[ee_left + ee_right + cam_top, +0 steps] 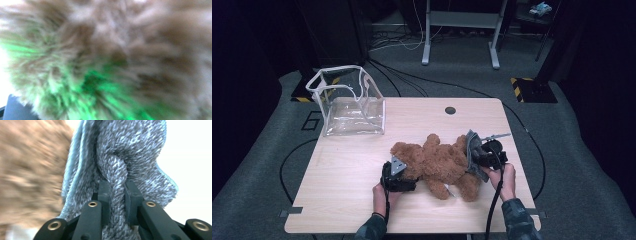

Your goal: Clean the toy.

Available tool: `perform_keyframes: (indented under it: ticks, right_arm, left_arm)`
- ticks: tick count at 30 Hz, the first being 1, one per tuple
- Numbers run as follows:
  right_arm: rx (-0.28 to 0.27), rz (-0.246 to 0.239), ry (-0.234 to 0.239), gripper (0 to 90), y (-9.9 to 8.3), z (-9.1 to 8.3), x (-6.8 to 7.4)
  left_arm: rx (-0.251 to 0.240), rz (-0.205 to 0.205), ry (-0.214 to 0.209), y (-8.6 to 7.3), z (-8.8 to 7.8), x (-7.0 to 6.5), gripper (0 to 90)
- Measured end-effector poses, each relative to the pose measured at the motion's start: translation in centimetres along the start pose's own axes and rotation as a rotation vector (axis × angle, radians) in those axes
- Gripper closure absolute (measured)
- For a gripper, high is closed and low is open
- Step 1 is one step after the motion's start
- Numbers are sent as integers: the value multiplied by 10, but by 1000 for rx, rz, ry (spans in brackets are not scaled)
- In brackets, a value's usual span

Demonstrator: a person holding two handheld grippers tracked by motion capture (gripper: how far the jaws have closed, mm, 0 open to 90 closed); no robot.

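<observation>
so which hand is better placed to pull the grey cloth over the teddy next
Right: the right gripper is already shut on the grey cloth at the teddy bear; the left gripper is busy against the bear's other end.

My right gripper [117, 195] has its two black jaws pinched tight on a thick fold of the grey-and-white flecked knit cloth [130, 152], which bunches up between the pads and spreads out wider above them. There's a thin light-blue stitched hem running along the cloth's edges. Just beside the cloth, off to the left of my jaws, is the fuzzy brown plush fur of the teddy bear [30, 175], pretty blurry. Behind the cloth on the right it's just bright washed-out white.
</observation>
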State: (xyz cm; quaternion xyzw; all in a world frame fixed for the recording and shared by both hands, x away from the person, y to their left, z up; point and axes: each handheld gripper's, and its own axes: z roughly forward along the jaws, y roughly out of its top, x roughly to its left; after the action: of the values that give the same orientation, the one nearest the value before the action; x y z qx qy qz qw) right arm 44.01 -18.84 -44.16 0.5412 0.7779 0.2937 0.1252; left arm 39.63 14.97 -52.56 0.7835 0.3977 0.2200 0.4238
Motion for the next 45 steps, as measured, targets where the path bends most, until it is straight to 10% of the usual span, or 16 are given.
perform_keyframes:
  ticks: [5, 15, 24, 28, 37, 45]
  right_arm:
    - [-35, -26, 71, 780, 3, -6, 15]
    - [92, -73, -57, 782, -19, 49, 21]
    - [-48, -7, -65, 779, -12, -1, 15]
    - [-70, -52, -43, 779, -15, -14, 31]
    - [37, -89, -107, 784, -35, 24, 34]
    - [90, -75, -166, 783, -51, 25, 14]
  left_arm:
    - [7, 1, -2, 0, 0, 0, 132]
    - [5, -1, 4, 0, 0, -1, 132]
    - [16, 1, 27, 2, 3, -2, 132]
    - [19, 2, 30, 2, 3, -3, 132]
    - [21, 2, 31, 2, 3, -3, 132]
    - [22, 1, 31, 2, 2, -3, 132]
